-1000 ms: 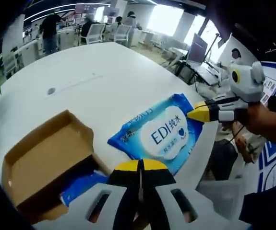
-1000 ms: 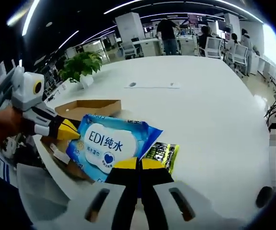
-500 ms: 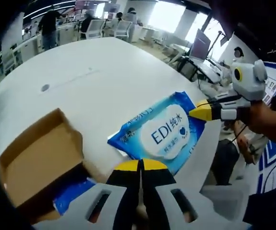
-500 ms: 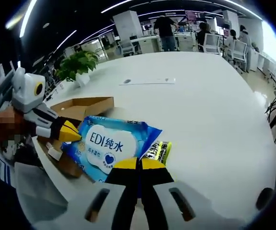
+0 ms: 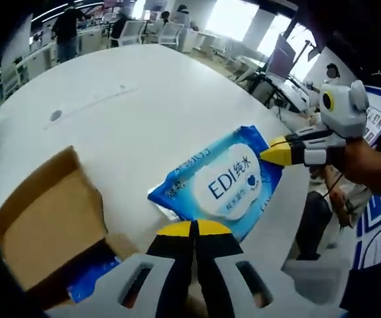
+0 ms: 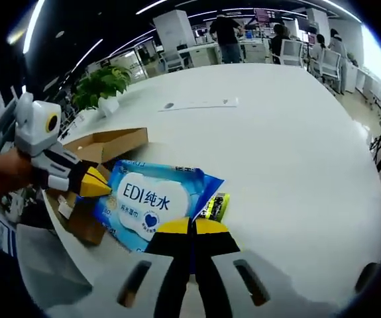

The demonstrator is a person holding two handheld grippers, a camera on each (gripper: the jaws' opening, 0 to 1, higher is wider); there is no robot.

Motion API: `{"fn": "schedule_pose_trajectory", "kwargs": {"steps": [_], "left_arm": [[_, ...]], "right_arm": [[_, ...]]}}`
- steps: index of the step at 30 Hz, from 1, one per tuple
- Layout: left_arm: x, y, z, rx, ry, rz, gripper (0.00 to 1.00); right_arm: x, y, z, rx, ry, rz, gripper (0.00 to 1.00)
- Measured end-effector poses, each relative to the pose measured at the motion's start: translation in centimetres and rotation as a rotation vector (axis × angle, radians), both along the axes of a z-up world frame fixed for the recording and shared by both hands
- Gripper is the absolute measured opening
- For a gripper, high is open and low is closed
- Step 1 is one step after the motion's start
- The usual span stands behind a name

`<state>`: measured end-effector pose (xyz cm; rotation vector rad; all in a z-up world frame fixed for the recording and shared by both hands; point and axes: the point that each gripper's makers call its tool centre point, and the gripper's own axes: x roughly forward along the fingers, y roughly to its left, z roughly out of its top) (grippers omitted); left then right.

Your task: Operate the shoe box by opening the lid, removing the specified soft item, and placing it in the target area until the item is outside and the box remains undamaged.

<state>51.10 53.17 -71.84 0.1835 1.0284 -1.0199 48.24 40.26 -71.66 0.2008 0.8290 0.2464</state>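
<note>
Box: the open shoe box (image 5: 48, 222) sat off to the left of your left gripper (image 5: 193, 230) tips in the left gripper view, lid up, a blue item lying inside it; in the right gripper view the box (image 6: 104, 146) lay beyond the pack's left end.

Left gripper: its yellow-tipped jaws were pressed together over one edge of the wet wipes pack (image 5: 217, 180); you held it pinched there.

Pack: it was out of the box, stretched between your two sets of tips above the white table (image 5: 137, 112); whether its underside touched the table could not be told.

Right gripper: its jaws (image 6: 191, 228) were likewise closed on the pack's (image 6: 152, 202) near edge; in the left gripper view the same gripper (image 5: 276, 152) met the pack's right corner.

Axis: the pack's long axis ran roughly from one gripper to the other, printed face up, lettering reading left to right in both views.

Wrapper: a small yellow-and-black packet (image 6: 215, 207) lay just right of the pack, beyond your right tips.

Advice: you had best lower both ends level and together, well apart from the box, keeping the film flat; release only once it rested.
</note>
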Motion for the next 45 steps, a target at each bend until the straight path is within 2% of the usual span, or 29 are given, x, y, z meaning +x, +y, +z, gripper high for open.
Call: {"fn": "schedule_pose_trajectory", "kwargs": {"steps": [8, 27, 45], "left_arm": [[-0.3, -0.2, -1.4, 0.016, 0.018, -0.003, 0.0], [-0.1, -0.3, -3.1, 0.036, 0.031, -0.003, 0.0], [-0.2, -0.5, -3.7, 0.04, 0.035, 0.012, 0.0]], "right_arm": [[-0.2, -0.2, -1.3, 0.007, 0.019, -0.003, 0.0], [-0.1, -0.3, -3.5, 0.01, 0.047, -0.001, 0.0], [0.1, -0.4, -4.7, 0.015, 0.05, -0.004, 0.0]]}}
